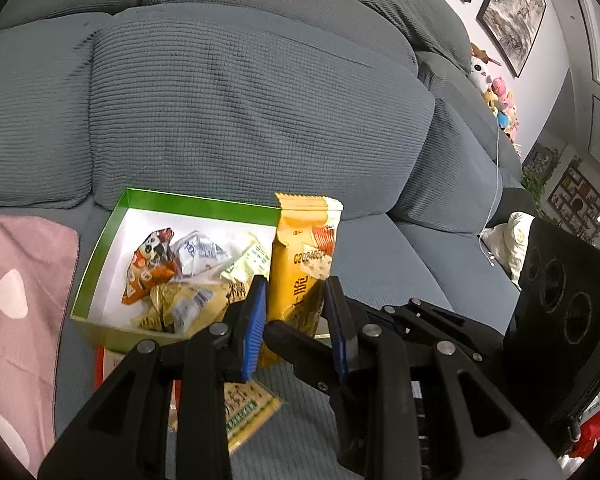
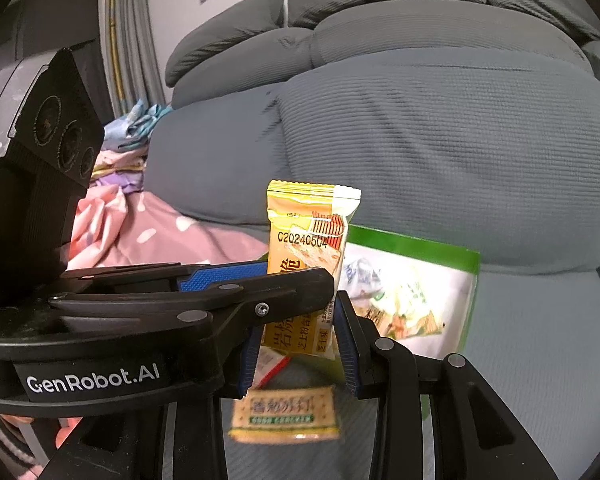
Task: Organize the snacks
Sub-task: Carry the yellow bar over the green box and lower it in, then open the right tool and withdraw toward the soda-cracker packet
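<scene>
An orange snack packet [image 1: 300, 256] stands upright between both claws, left claw [image 1: 296, 312] and right claw [image 2: 298, 340] apparently gripping it. Release one, then drop it into the green box [image 1: 196, 204] just left.

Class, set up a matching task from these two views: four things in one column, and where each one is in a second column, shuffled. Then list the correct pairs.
Things
1. orange snack packet
2. green box
3. cracker packet
4. pink spotted cloth

Places
A. flat on the sofa seat, below the jaws
B. held upright between gripper jaws
C. on the seat, part filled with snacks
D. spread left of the box

Pairs: 1-B, 2-C, 3-A, 4-D
</scene>
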